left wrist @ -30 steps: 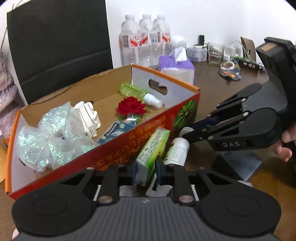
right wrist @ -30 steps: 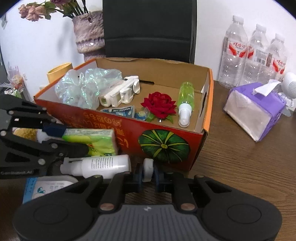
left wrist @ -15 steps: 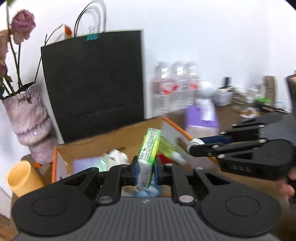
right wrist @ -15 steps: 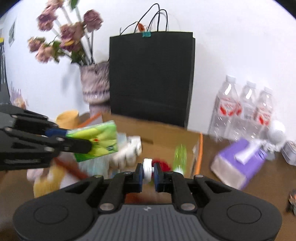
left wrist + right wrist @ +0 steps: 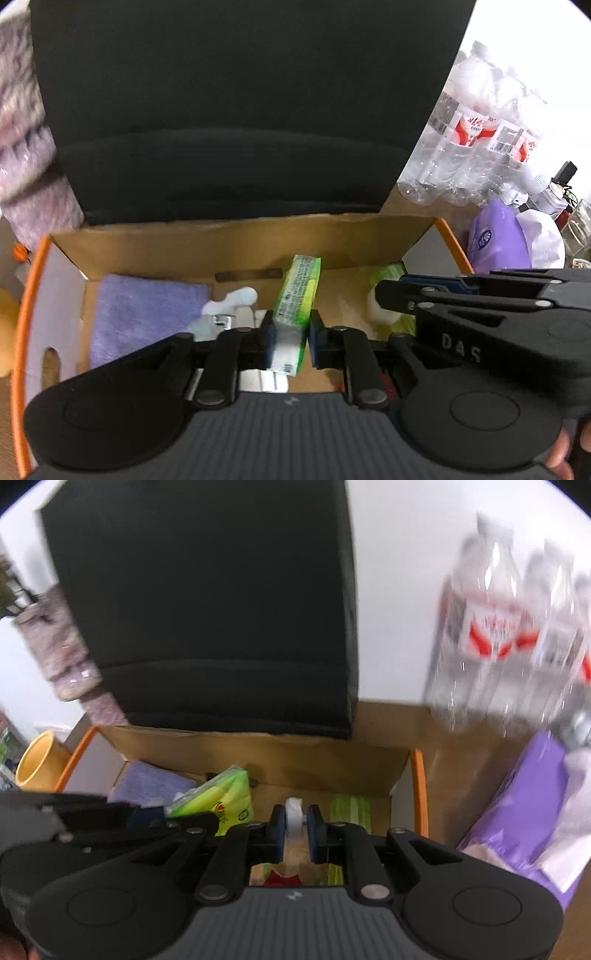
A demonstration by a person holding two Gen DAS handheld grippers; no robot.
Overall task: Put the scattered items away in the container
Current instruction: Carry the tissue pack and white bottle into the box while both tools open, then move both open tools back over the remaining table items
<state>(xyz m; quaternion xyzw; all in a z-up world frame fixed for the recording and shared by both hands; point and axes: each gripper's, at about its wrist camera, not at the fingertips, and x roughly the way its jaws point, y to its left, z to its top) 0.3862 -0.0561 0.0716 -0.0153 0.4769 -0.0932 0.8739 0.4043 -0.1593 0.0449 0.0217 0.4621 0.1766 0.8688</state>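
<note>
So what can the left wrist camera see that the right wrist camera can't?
Only the left wrist view shows the white plastic gadget in the box and the right gripper from the side. Only the right wrist view shows the yellow cup and the red rose. Both show the orange cardboard box, the purple cloth, the green tissue pack in the left gripper, the black paper bag and the clear water bottles.

White bottle in right claw: only cap seen, body hidden below pads. Red flower mostly covered by claw body. Water bottles right of claw motion-blurred, labels unreadable. Black bag beyond left claw cut by top edge.
</note>
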